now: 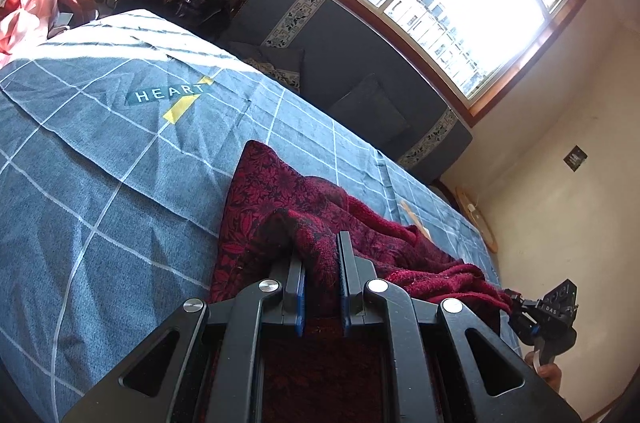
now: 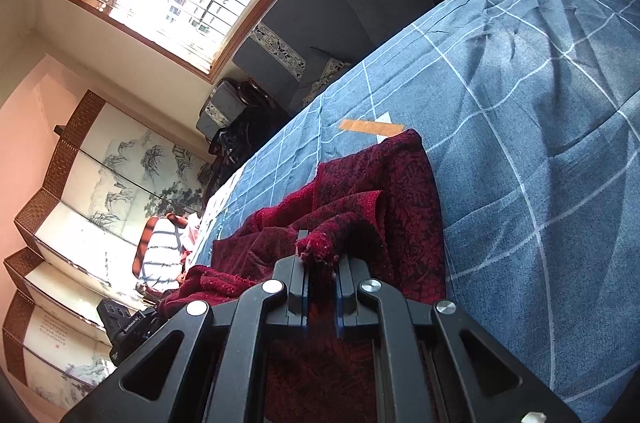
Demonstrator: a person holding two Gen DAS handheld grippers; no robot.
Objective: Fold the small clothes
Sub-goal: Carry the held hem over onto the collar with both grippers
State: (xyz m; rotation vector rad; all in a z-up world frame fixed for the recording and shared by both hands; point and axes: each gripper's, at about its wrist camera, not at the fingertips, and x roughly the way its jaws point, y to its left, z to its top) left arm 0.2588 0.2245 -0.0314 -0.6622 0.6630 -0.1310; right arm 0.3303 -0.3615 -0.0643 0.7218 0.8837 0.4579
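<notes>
The red cloth point(image 1: 288, 191) lies on the bed point(image 1: 100, 151), on the blue checked sheet, near the edge where the person stands. It is dark red with a flower pattern, and it is bunched up in the middle with soft bumps and folds. Its far part lies flat on the sheet. The left gripper point(image 1: 322, 263) has its jaws clenched on one near edge of the cloth — a thick fold sticks up between them. The right gripper point(image 2: 320, 263) has its jaws clenched on another near edge, and a small fuzzy tuft pokes out on top. In the left view the right gripper shows low at the right side, so the two are well apart, with the cloth stretched loosely between them. It looks like the near edge is being lifted to fold it over the far part. Things could go wrong from here. The right grip holds only a small tuft, so the cloth could slip out if it is pulled hard. The cloth sags and bunches between the two grips — if the hands do not move together, the fold could come out crooked or lumpy. The cloth could also drag the sheet and wrinkle it. A flat tan strip point(image 2: 370, 127) lies on the sheet just past the cloth and could get covered.
</notes>
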